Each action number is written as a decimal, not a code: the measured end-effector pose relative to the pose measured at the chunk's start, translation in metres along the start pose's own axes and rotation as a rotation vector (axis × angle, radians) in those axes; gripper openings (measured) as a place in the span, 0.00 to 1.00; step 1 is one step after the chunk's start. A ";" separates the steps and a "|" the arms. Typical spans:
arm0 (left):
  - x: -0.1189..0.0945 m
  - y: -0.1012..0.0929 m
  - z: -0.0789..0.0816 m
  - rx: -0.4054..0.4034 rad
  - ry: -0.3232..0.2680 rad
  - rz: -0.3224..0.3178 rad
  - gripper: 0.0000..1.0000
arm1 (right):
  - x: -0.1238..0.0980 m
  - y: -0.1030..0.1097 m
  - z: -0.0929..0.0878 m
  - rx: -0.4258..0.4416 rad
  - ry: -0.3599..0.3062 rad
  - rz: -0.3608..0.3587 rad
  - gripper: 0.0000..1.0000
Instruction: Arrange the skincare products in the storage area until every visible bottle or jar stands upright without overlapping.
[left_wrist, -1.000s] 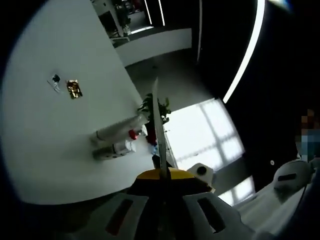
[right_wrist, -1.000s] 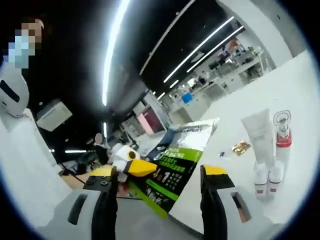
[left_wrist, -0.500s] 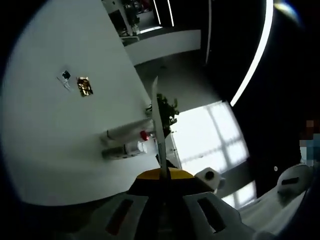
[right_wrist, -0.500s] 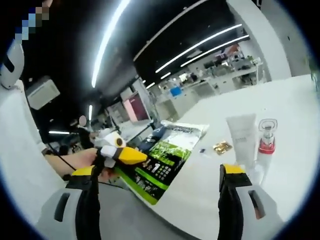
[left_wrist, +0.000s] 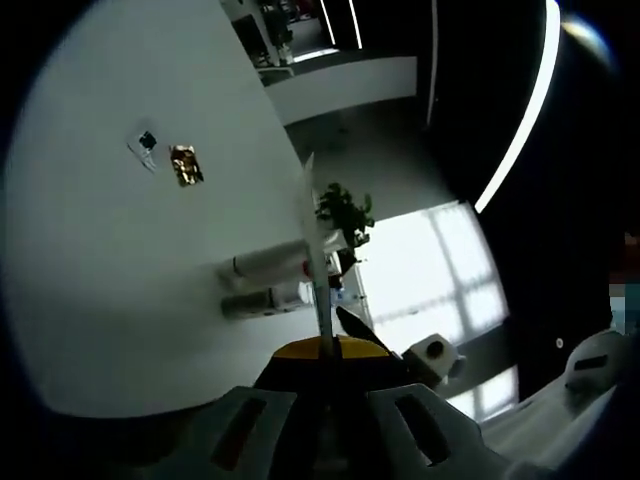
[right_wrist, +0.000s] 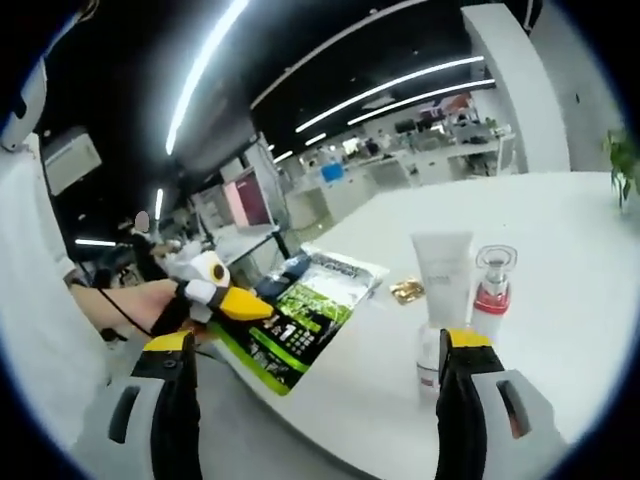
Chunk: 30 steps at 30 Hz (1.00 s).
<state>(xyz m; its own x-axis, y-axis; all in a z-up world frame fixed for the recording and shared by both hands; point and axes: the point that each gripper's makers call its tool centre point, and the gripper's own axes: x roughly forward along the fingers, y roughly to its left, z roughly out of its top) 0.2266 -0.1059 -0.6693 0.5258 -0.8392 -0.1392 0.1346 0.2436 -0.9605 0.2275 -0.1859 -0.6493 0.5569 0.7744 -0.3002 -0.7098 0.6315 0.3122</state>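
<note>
1. Left gripper (left_wrist: 322, 350): its fingers are pressed together, pinching a flat green packet (right_wrist: 290, 325) by its edge.
2. Right gripper (right_wrist: 318, 345): fingers spread wide, holding nothing.
3. A white tube (right_wrist: 440, 280) and a red-collared pump bottle (right_wrist: 491, 290) stand upright on the white surface (right_wrist: 560, 240), at 2 o'clock from the right gripper.

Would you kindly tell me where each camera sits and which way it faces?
Left gripper view: rides the left gripper, rolled sideways, facing the white table and the white tube; its jaws pinch a flat packet edge-on.
Right gripper view: rides the open right gripper, facing the table, tube and red-collared pump bottle; a hand shows.
Shared: table, tube, packet.
</note>
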 end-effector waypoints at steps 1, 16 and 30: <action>0.001 0.001 0.000 -0.002 0.001 0.003 0.00 | -0.001 -0.002 -0.001 0.000 0.003 -0.007 0.99; 0.017 0.029 0.004 -0.023 0.026 0.061 0.00 | -0.012 -0.038 -0.006 0.023 -0.029 -0.166 0.99; 0.036 0.063 0.000 -0.005 0.082 0.139 0.00 | -0.015 -0.051 -0.010 0.071 -0.035 -0.192 0.99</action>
<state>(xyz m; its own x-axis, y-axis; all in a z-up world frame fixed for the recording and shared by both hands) 0.2544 -0.1206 -0.7347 0.4687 -0.8343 -0.2902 0.0604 0.3580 -0.9317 0.2512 -0.2298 -0.6704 0.6942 0.6400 -0.3294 -0.5579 0.7676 0.3156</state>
